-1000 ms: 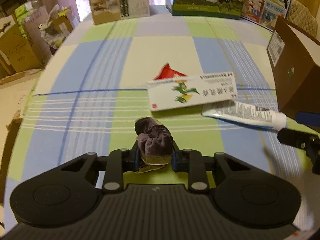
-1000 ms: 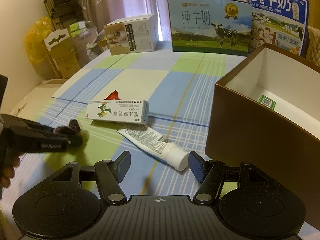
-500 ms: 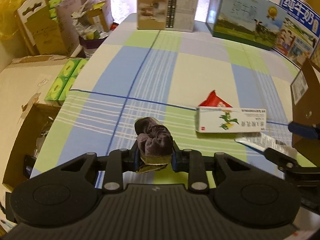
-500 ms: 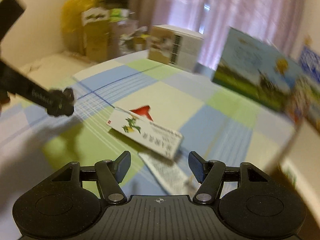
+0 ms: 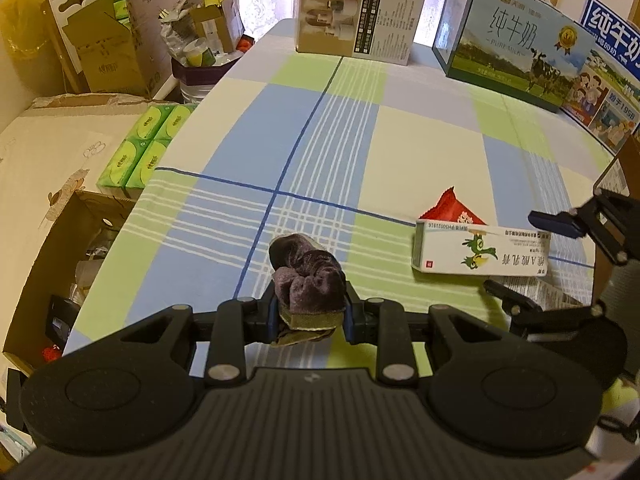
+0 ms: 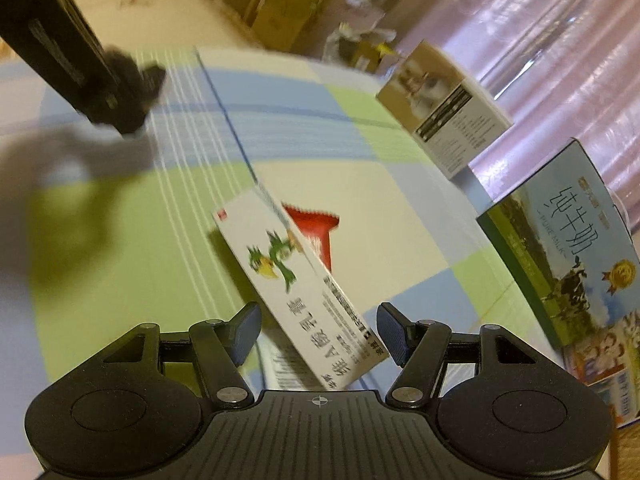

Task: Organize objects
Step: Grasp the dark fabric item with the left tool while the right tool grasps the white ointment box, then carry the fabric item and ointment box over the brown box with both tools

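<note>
Right gripper (image 6: 318, 334) has swung in low over the white medicine box (image 6: 296, 284), fingers spread wide either side of the box's near end, not touching it; a second ago it sat farther back with the brown box at its right, now out of this view. Left gripper (image 5: 310, 314) still pinches the purple scrunchie (image 5: 306, 276), lifted off the tabletop (image 5: 360, 128), and has shifted left, so the tabletop's left edge and the floor clutter beside it now show. Medicine box lies flat near the tabletop's right side, overlapping the red snack packet (image 5: 450, 210) behind it and the white tube (image 5: 536, 292) in front. Right gripper's fingers (image 5: 554, 222) hang just right of the box in the left view. Wide open cloth across the middle and far left. Far edge lined with a product carton (image 5: 356, 24) and milk cartons (image 5: 516, 36). Green tissue packs (image 5: 148, 144) just off the left edge. Right view is motion-blurred.
</note>
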A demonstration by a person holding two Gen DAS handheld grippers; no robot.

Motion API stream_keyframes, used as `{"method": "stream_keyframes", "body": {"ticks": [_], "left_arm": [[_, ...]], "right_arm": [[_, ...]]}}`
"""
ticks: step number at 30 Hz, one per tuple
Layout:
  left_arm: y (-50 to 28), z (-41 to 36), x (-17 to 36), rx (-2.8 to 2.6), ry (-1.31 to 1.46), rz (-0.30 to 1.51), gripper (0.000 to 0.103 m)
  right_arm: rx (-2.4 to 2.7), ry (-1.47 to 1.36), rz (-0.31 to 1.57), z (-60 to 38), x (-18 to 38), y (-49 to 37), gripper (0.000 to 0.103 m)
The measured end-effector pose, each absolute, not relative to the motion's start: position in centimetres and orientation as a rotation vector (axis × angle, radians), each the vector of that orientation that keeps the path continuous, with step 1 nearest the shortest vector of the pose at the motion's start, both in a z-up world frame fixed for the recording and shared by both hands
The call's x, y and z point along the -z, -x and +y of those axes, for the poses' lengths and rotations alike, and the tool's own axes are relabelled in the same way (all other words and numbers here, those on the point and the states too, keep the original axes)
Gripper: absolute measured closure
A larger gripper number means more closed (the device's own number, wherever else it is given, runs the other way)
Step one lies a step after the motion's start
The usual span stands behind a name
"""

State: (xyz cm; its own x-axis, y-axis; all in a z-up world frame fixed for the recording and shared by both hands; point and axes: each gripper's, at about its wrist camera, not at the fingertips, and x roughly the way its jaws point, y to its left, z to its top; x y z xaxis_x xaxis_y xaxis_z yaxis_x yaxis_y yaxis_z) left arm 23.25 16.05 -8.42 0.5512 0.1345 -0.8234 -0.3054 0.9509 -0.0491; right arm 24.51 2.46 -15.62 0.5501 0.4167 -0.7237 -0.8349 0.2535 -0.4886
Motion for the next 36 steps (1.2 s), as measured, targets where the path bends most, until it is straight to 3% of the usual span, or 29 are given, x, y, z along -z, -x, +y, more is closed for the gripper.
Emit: {"method": "stream_keyframes", "body": {"ticks": [7, 14, 24, 29, 36], "left_arm": [[-23.4, 15.8, 8.9, -0.258, 0.191, 0.967, 0.078], [-23.2, 14.9, 9.0, -0.219, 0.176, 0.975, 0.078], [-22.9, 13.3, 9.1, -0.159, 0.169, 0.994, 0.078], [-22.8, 12.7, 9.3, -0.149, 0.154, 1.001, 0.078], [-22.9, 12.3, 9.7, -0.143, 0.137, 1.011, 0.078]], "right_arm": [[-0.994, 0.969, 0.485, 1.9, 15.0, -24.1, 0.067], [-0.977, 0.678, 0.672, 0.0, 11.8, -22.0, 0.068], [-0.859, 0.447, 0.906, -4.1, 12.3, -17.7, 0.068], [-0.85, 0.446, 0.872, -3.7, 12.8, -17.7, 0.058], [-0.852, 0.402, 0.857, -3.3, 14.1, -18.4, 0.058]]}}
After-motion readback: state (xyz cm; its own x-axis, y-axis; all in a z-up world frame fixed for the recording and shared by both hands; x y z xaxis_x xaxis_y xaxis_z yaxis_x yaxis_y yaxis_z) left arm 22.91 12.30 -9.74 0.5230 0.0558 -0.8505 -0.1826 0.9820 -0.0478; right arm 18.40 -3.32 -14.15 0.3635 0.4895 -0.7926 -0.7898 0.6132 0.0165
